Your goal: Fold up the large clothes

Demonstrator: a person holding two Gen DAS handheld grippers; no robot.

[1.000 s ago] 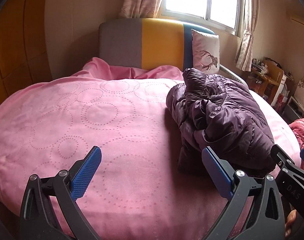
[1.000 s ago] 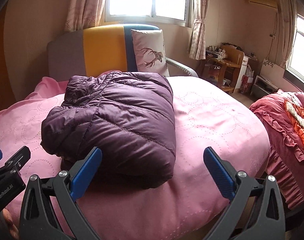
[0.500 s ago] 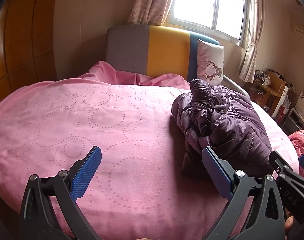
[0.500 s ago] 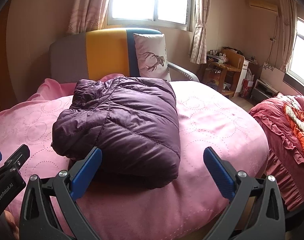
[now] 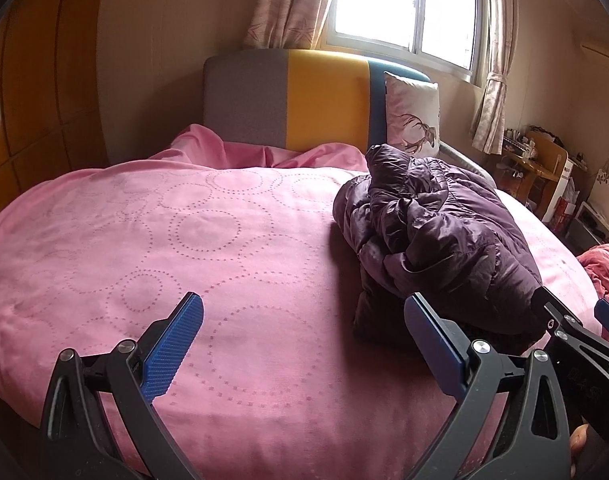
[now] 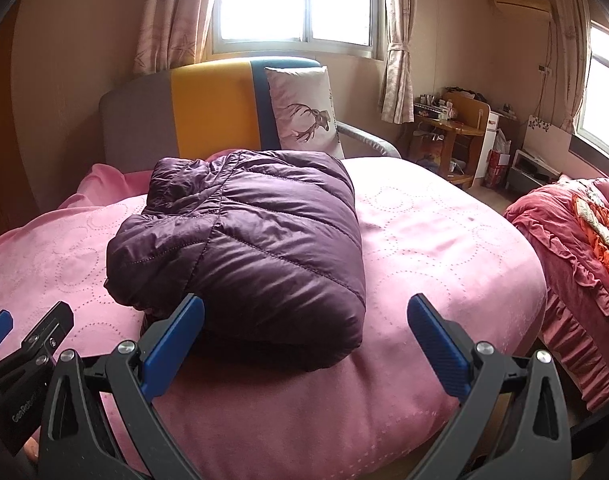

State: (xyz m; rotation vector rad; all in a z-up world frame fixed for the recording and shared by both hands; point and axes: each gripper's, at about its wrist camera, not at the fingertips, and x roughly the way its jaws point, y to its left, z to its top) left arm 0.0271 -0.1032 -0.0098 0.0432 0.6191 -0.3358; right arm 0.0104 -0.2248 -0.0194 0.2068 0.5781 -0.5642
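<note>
Folded purple jacket (image 6: 248, 240) on the bed (image 6: 444, 248), ahead of both spread, empty tools: left tool (image 5: 304, 328), right tool (image 6: 306, 328).

Daylight pours through a curtained window (image 6: 296, 4) at twelve o'clock, above a grey, yellow and blue headboard (image 6: 208, 108). A deer-print pillow (image 6: 304, 112) leans there. A pink quilt (image 5: 144, 240) covers the bed. At two o'clock stands a cluttered wooden desk (image 6: 448, 120).

Jacket on the bed
The folded jacket (image 6: 244, 248) lies on the bed (image 6: 444, 248), before the pillow (image 6: 304, 112) and headboard (image 6: 208, 108).
</note>
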